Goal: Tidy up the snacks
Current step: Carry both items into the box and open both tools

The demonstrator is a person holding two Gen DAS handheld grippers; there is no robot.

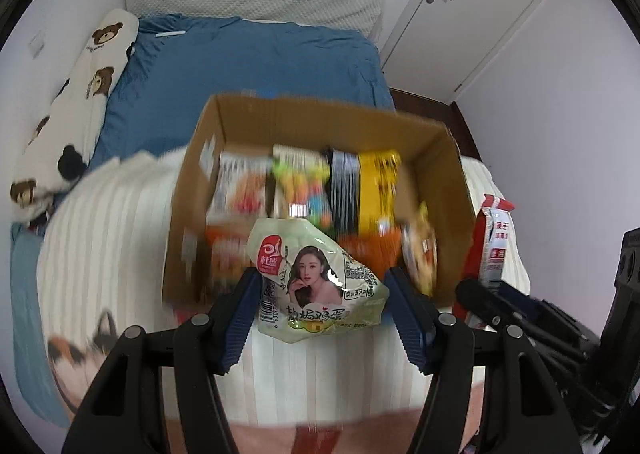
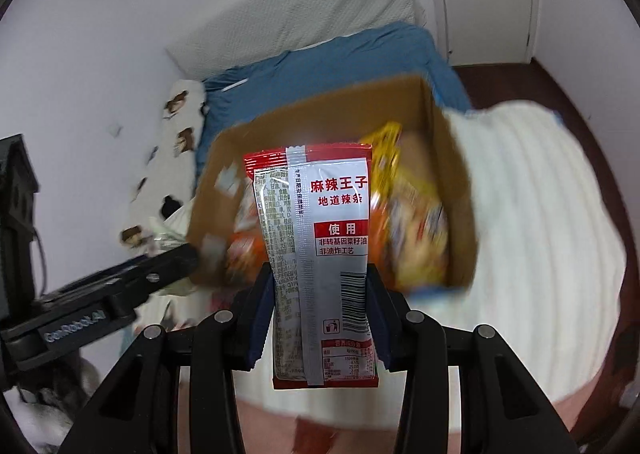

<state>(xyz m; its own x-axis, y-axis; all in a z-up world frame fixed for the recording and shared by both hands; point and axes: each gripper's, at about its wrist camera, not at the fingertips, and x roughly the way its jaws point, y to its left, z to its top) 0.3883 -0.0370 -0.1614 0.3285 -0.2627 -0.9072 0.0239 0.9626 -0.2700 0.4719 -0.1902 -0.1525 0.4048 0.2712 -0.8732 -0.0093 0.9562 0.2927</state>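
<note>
Cardboard fills the middle of my left view: the box [image 1: 320, 190] sits on a white blanket [image 1: 120, 234] on the bed, already stocked with upright packs along its far side. My left gripper [image 1: 320, 294] is clamped on a pale green egg pack [image 1: 316, 282], one blue pad [image 1: 240, 306] pressing each side, the pack hanging just before the box's near wall. At the right edge I see the other claw with its red pouch [image 1: 490, 238] beside the box. The surroundings are smeared, so I judge I am mid-swing; I would slow down, clear the near wall, and lower the pack into the gap at the front before letting go.

From the right wrist, my right gripper [image 2: 320, 294] pinches a red and grey spicy-strip pouch [image 2: 320, 262] upright by its lower half, in front of the open box [image 2: 452, 174]. A yellow bag [image 2: 408, 222] lies inside at right. I would keep the pouch vertical and slot it beside that bag, waiting until the left claw is out of the way.
</note>
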